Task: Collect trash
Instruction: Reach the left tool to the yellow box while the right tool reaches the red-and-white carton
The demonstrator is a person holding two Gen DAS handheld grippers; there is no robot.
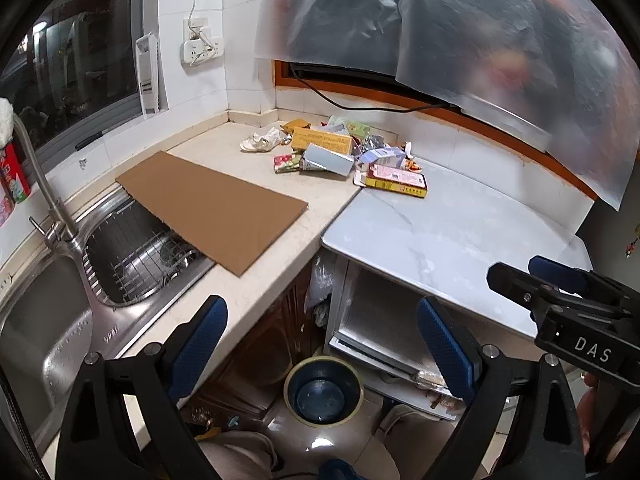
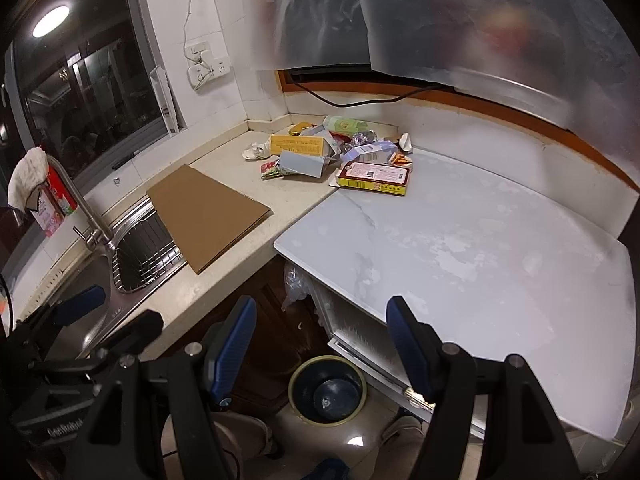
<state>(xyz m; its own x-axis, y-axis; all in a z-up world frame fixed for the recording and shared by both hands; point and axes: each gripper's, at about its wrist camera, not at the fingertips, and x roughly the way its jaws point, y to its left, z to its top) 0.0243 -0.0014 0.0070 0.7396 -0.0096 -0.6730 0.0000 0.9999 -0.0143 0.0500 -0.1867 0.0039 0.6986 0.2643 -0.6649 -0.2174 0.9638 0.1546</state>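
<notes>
A pile of trash [image 1: 340,152] lies in the far corner of the counter: a yellow box, a grey carton [image 1: 326,162], a red and yellow box [image 1: 396,180], crumpled paper [image 1: 262,142] and wrappers. It also shows in the right wrist view [image 2: 332,152]. A dark blue bin [image 1: 323,390] stands on the floor below the counter edge, also in the right wrist view [image 2: 327,388]. My left gripper [image 1: 322,344] is open and empty, held above the bin. My right gripper [image 2: 320,344] is open and empty beside it, and shows at the right of the left wrist view [image 1: 532,276].
A flat brown cardboard sheet [image 1: 212,208] lies partly over the steel sink [image 1: 48,320] with a wire rack [image 1: 140,256] and tap [image 1: 44,196]. A white tabletop [image 1: 460,240] adjoins the beige counter [image 1: 260,280]. Translucent plastic sheeting [image 1: 460,32] hangs above.
</notes>
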